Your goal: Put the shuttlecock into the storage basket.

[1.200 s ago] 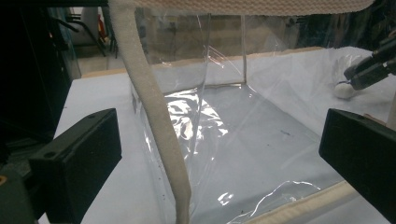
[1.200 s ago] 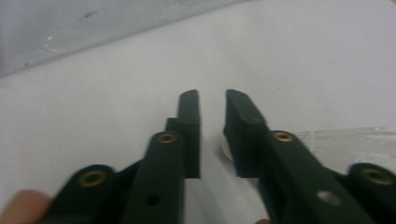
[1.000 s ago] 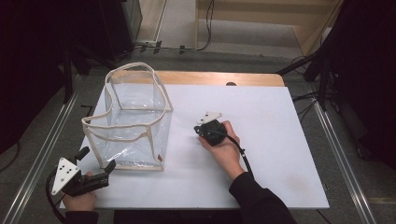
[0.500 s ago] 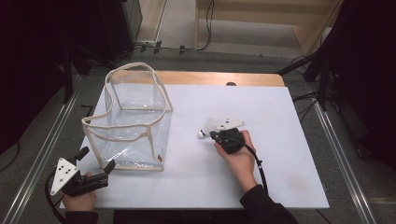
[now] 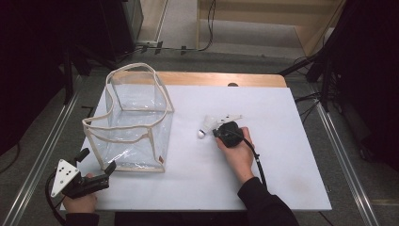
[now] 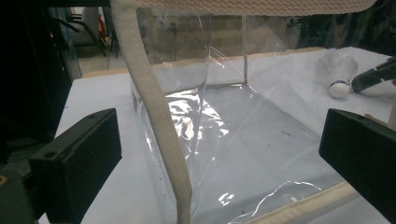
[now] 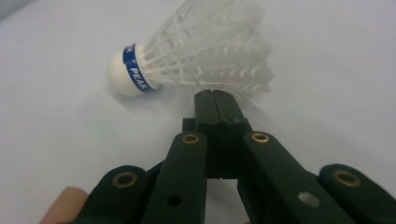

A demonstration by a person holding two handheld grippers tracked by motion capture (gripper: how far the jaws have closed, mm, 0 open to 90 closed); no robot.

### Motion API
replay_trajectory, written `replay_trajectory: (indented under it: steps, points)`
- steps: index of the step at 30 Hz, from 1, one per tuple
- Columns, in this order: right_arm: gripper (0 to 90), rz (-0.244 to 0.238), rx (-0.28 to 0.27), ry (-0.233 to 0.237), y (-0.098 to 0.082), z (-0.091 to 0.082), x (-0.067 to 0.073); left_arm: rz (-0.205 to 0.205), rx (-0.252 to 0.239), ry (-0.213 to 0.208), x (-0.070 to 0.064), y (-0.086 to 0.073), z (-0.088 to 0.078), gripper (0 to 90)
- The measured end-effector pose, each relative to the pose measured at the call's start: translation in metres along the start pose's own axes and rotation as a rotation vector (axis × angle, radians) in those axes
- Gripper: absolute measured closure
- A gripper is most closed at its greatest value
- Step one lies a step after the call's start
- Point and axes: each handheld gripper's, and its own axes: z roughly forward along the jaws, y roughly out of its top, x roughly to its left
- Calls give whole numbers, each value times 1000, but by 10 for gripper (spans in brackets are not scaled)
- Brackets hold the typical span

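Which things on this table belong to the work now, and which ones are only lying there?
In the job:
- shuttlecock, lying on its side at the tips of the right gripper, whose jaws are shut
- clear bag, standing open in front of the left gripper, whose jaws are open

Just there:
- white table cover
- cables on the floor behind the table

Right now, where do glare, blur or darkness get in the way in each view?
High view: room edges very dark, white table evenly lit, shuttlecock small and soft. Left gripper view: bright glare streaks on the clear bag, near jaws blurred. Right gripper view: shuttlecock feathers overexposed and soft, closed right gripper sharp.
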Motion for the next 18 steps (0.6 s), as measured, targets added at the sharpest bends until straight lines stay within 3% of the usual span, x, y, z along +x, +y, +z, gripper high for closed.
replay_trajectory:
  steps: [14, 18]
  points:
    - [864, -74, -30, 58, 35, 20, 23, -6, -7, -5, 1, 0, -1, 0]
    - [643, -40, -38, 109, 36, 14, 27, -4, -4, -4, 1, 0, 0, 0]
